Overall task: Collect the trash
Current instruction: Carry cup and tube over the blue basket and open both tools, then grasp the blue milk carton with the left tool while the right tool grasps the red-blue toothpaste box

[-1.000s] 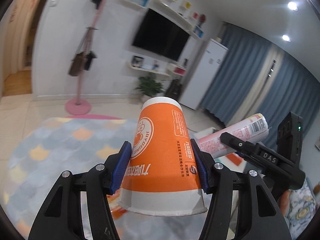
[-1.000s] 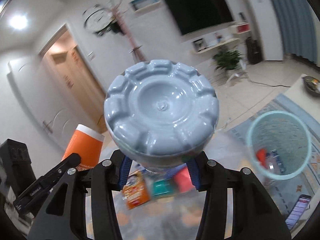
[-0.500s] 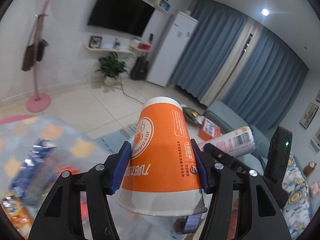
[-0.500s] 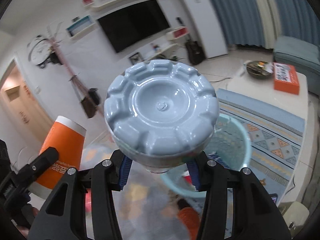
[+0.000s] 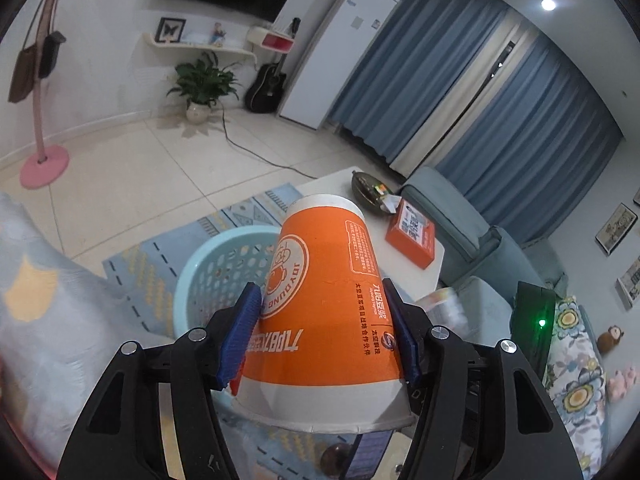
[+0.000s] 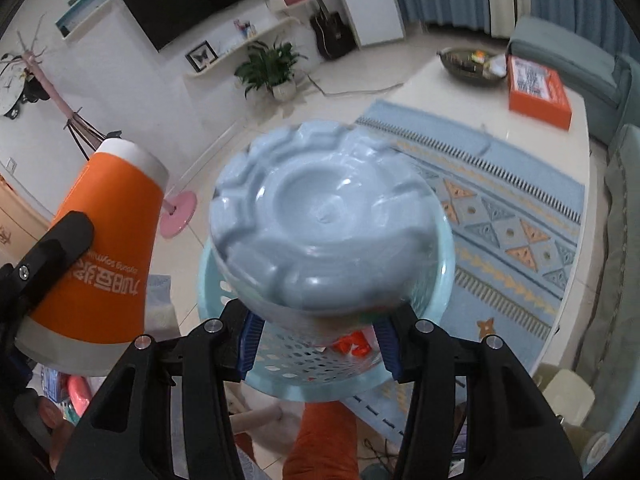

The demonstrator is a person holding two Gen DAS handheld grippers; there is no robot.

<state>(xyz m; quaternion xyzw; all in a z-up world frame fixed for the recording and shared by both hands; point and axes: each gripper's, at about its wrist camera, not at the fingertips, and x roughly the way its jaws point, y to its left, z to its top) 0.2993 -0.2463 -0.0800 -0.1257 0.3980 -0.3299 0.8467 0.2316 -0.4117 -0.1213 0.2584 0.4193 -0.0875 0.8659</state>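
A living room with pale floor tiles, a patterned blue rug (image 6: pixel 500 200), blue curtains and a wall-mounted television forms the backdrop; a white worktop (image 6: pixel 560 152) carries an orange box (image 6: pixel 536 90) and a dark bowl.

The left claw (image 5: pixel 320 336) is closed on an orange paper cup (image 5: pixel 324 300), held upside down with its blue pads pressing the sides near the wide rim. The cup looks light and thin-walled, so by my judgement a firm squeeze would dent it; gripping low, by the rolled rim where the wall is stiffest, seems sensible.

The right claw (image 6: pixel 316 340) has its jaws around a clear plastic bottle (image 6: pixel 320 220), base toward the camera. The bottle is motion-blurred, so I cannot tell whether the pads grip it or have let it go. Probably empty, it would be light, springy and somewhat slippery.

Both items hang above or near the pale blue perforated basket (image 6: pixel 320 372) on the rug.

The right wrist view shows the basket's inside, with red scraps already at the bottom, and the cup beside it from the side. The left wrist view shows only the basket's far rim (image 5: pixel 224 248) behind the cup, but it reveals the other gripper's body with a green light and the grey sofa (image 5: pixel 472 240).
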